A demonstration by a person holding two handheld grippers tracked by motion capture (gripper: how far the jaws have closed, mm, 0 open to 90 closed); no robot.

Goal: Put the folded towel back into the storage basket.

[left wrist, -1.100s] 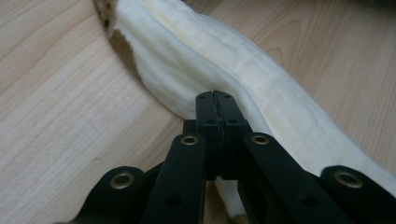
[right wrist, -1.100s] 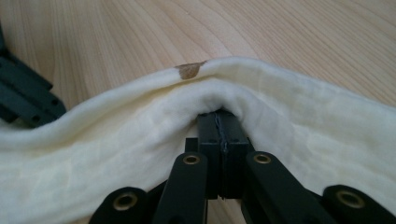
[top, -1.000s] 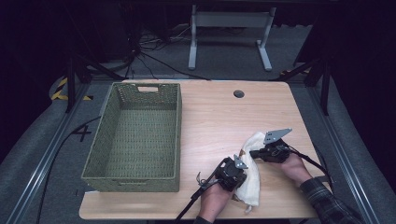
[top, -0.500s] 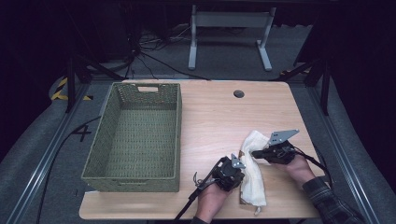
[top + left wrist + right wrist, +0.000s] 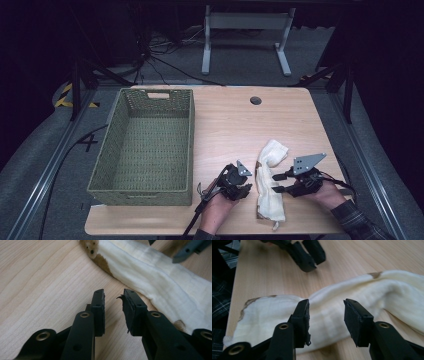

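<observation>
Now, cloth: a cream-white soft cotton cloth with brown stains [image 5: 268,182], folded into a long strip, lies flat on the light wooden table [image 5: 235,125] near the front edge, between the two grippers
Basket: the green woven rectangular basket [image 5: 145,145] stands on the left half of the table, well apart from the cloth
Left gripper: the left gripper [image 5: 113,305] sits just beside the cloth's left edge; its jaws have just been opening to a narrow gap, with bare wood between them and nothing held
Right gripper: the right gripper [image 5: 325,315] points at the middle of the strip; its jaws have just been opening too, standing about halfway apart, with the cloth lying beyond them and the pads not pressing on it
Feel: likely light, limp and quiet to move; it will sag and unfold if lifted from one point, and should not slip much against rubber pads
Where to grip: judged best at the two ends of the strip, pinching all layers at the folded edge so the folds stay together
Risk: catching only the top layer would let the strip fall open
</observation>
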